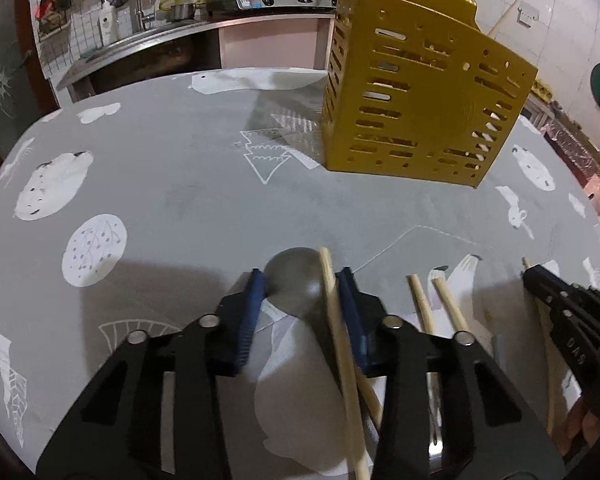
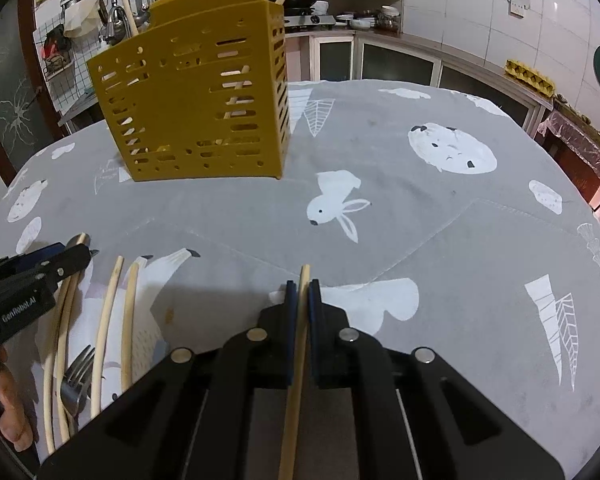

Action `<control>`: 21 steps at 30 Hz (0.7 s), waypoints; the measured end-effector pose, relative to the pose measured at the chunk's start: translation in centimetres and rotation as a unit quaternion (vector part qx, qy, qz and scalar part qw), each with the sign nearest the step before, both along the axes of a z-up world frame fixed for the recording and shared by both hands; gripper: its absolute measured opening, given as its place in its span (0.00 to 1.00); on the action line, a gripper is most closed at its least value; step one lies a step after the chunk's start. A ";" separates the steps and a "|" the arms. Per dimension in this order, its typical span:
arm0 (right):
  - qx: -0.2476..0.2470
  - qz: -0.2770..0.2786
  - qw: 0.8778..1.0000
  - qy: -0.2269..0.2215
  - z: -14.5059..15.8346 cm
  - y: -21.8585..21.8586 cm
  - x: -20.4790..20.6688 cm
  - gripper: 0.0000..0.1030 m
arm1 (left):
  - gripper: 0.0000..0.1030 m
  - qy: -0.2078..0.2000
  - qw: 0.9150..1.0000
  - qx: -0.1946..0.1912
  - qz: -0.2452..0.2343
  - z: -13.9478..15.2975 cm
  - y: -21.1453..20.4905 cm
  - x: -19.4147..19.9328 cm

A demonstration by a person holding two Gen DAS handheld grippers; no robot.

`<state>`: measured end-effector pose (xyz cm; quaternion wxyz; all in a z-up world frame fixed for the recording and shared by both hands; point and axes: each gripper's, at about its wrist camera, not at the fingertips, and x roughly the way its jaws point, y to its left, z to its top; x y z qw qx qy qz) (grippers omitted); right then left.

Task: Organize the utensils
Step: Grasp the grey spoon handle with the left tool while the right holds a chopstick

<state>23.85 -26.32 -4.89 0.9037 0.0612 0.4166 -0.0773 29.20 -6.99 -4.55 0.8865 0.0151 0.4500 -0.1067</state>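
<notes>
The right gripper [image 2: 303,286] is clamped on a single chopstick [image 2: 296,380], its tip poking out past the blue pads. Over by the table's left edge, the left gripper [image 2: 66,254] hangs above loose chopsticks [image 2: 104,332] and a fork [image 2: 76,380] lying on the grey tablecloth [image 2: 420,240]. A yellow slotted utensil holder [image 2: 196,96] stands upright toward the far left corner.

Both wrist views face the yellow holder [image 1: 416,92] across the table [image 2: 440,184].
</notes>
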 end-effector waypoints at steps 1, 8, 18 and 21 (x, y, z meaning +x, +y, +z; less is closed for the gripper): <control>0.000 0.000 1.000 0.000 0.0 0.0 0.0 0.06 | 0.34 0.002 1.000 -0.002 -0.001 0.0 0.1 0.2; -0.002 -0.004 1.000 -0.002 0.0 0.0 -0.2 0.06 | 0.34 -0.001 1.000 0.022 -0.012 0.0 -0.7 0.1; 0.004 -0.007 1.000 -0.023 1.2 0.1 -0.9 0.06 | 0.34 -0.029 0.999 -0.005 -0.017 2.1 0.9 -0.8; 0.004 -0.010 0.999 -0.038 2.1 -0.1 -1.2 0.06 | 0.34 -0.046 0.999 -0.012 -0.018 3.2 1.3 -1.3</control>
